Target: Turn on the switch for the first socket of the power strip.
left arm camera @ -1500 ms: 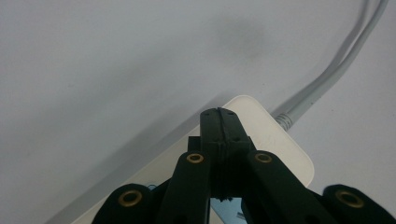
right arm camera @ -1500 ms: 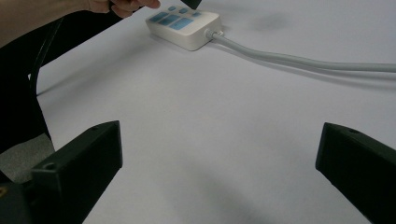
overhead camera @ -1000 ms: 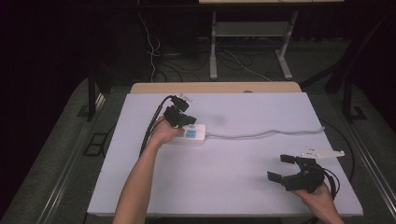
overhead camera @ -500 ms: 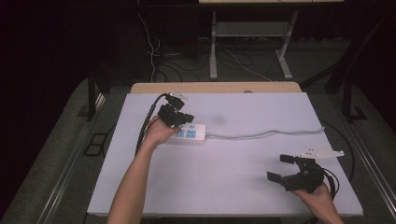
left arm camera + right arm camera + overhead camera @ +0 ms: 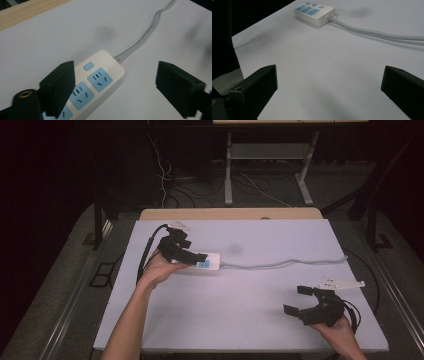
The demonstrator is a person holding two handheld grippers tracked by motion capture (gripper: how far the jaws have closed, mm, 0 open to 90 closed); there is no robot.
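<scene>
— Where is the power strip (image 5: 199,262) relative to the left gripper (image 5: 115,86)?

— Just under it. In the left gripper view the jaws stand wide apart, one over the strip's near sockets, the other off to the side above bare table (image 5: 240,320). Nothing is gripped.

— And on the table?

— Left of the middle, toward the far-left corner, lying flat.

— How does it look?

— Cream body, rounded corners, blue socket faces (image 5: 99,79) and a small blue button (image 5: 88,66). Its grey cord (image 5: 285,264) runs toward the right edge.

— The right gripper (image 5: 306,301)?

— Near the front-right corner, held in a hand (image 5: 340,330), jaws spread open and empty, well apart from the strip.
</scene>
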